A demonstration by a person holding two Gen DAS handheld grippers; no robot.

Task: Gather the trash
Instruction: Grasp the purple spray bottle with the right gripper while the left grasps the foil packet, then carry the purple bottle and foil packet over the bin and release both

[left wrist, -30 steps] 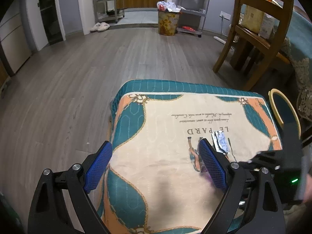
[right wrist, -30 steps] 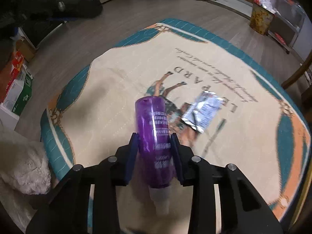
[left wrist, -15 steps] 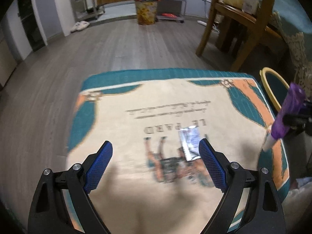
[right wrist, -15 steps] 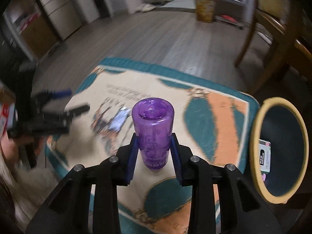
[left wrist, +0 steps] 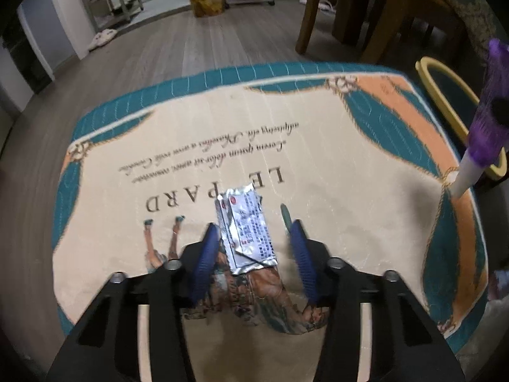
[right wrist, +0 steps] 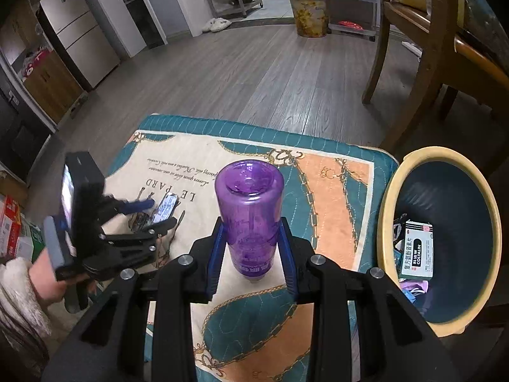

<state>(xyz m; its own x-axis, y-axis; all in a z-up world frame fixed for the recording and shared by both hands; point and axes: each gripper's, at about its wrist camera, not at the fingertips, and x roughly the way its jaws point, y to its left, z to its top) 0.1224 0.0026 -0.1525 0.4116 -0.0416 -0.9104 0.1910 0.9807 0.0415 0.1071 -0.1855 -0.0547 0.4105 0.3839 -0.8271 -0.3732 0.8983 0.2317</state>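
Left gripper (left wrist: 253, 237) points down at a cream, teal and orange printed rug (left wrist: 334, 165); its jaws have just been closing and now stand at a medium gap. A crinkled silver foil packet with printed text (left wrist: 248, 227) lies flat on the rug between the blue pads: its left edge is at or just beside the left pad (left wrist: 206, 251), while the right pad stands clear of it. Not gripped.

Right gripper (right wrist: 251, 254) is clamped on a translucent purple plastic bottle (right wrist: 249, 213), base pointing away from the camera, held above the rug's right part. Just right of the rug stands a yellow-rimmed dark blue bin (right wrist: 391, 191) with a medicine box (right wrist: 416, 250) and other scraps inside.
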